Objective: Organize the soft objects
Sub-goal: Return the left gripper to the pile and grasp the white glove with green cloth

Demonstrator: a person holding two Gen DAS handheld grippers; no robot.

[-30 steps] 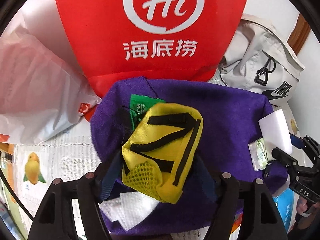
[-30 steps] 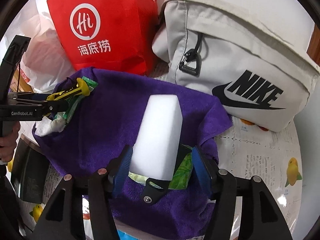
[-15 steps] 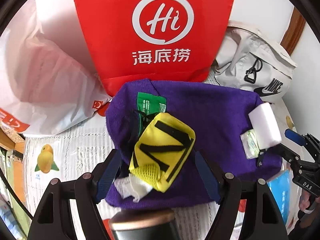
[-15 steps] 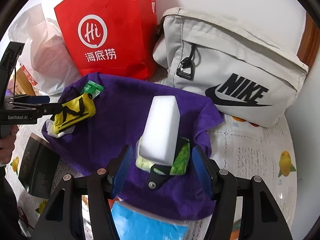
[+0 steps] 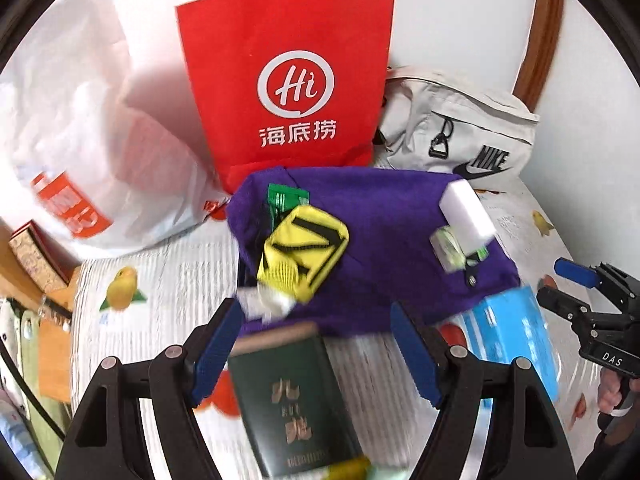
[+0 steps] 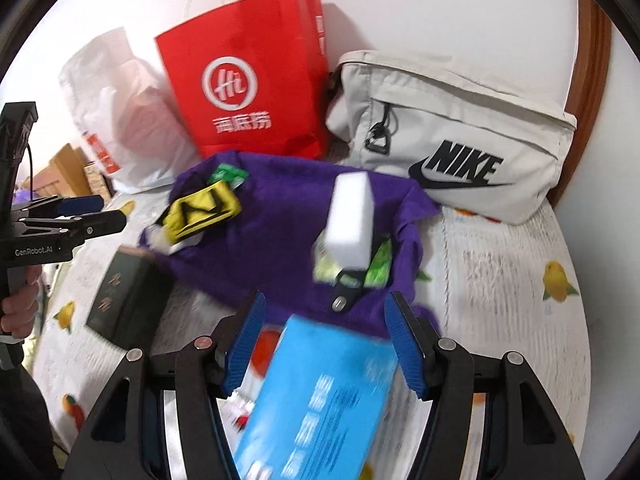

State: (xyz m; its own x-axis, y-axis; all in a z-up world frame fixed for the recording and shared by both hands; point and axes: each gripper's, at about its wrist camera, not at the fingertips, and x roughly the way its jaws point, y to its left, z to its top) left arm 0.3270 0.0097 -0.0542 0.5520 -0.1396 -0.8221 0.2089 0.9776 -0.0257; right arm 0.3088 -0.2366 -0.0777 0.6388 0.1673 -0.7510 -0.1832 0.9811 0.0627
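So far the yellow pouch [image 5: 302, 254] and white sponge [image 5: 466, 214] lie well apart on the purple towel [image 5: 384, 216], nothing wrapped or bagged. Both the left gripper [image 5: 316, 350] and right gripper [image 6: 324, 342] hang open and empty; I judge the sorting barely begun, with the red bag [image 5: 286, 92] and grey pouch [image 6: 452, 136] behind untouched

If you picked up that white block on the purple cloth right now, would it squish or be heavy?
The white block looks like a foam sponge: matte, plain and soft-edged, so it would probably squish a bit and feel light. It lies propped on small packets atop the purple cloth, so a push would likely tip or slide it. Both grippers are open and hold nothing.
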